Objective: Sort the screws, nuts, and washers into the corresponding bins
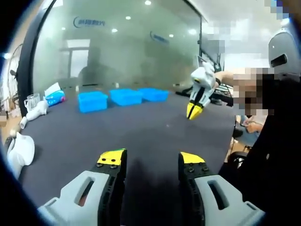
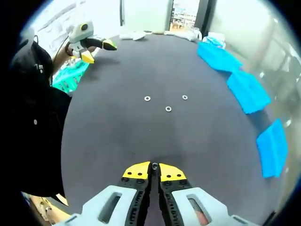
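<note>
Blurred logo on glass wall, seemingly unreadable

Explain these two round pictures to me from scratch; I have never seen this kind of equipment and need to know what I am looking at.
No robot here: a person holds a hand tool in each hand, each ending in two grey jaws with yellow tips, and a fisheye camera rides on each tool.

The left gripper view looks along the left gripper, jaws apart and holding nothing. It faces three blue plastic bins in a row at the far side of a dark grey table. The right gripper hangs in the air at the right.

The right gripper view looks down its own closed jaws, which pinch a small metal ring, apparently a nut or washer. Three small silver washers lie loose on the table. The blue bins run along the right, and the left gripper shows upper left.
</note>
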Tool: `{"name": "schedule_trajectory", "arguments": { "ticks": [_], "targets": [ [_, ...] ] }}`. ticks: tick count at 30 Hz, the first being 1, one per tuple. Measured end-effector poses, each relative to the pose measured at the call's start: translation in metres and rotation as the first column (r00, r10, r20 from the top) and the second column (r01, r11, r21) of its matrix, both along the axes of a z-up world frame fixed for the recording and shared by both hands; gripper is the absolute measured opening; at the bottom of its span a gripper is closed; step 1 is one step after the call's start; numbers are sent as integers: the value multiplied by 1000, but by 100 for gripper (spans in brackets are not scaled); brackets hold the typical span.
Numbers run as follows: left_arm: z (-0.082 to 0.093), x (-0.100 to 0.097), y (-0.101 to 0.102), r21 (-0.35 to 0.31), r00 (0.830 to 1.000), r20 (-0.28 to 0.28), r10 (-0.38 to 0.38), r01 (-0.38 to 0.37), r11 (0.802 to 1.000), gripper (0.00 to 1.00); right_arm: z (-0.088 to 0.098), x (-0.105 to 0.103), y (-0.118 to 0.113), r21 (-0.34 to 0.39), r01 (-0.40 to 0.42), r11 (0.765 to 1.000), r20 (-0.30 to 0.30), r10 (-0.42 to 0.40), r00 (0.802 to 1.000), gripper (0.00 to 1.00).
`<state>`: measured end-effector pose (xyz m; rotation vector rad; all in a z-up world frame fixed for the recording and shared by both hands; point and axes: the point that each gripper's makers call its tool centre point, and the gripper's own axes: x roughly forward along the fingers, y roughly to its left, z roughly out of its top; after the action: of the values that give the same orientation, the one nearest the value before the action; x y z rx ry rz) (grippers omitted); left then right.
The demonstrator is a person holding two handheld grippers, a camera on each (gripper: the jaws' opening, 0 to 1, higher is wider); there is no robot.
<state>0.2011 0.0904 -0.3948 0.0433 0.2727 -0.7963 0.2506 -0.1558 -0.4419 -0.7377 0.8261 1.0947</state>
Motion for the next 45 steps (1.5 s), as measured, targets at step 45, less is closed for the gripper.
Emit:
{"name": "schedule_trajectory", "arguments": {
  "ticks": [45],
  "targets": [
    [59,17,17,-76,976,170,139,-128,989,41,135,36,-22,772,209,600,246,-585,773,3]
  ]
}}
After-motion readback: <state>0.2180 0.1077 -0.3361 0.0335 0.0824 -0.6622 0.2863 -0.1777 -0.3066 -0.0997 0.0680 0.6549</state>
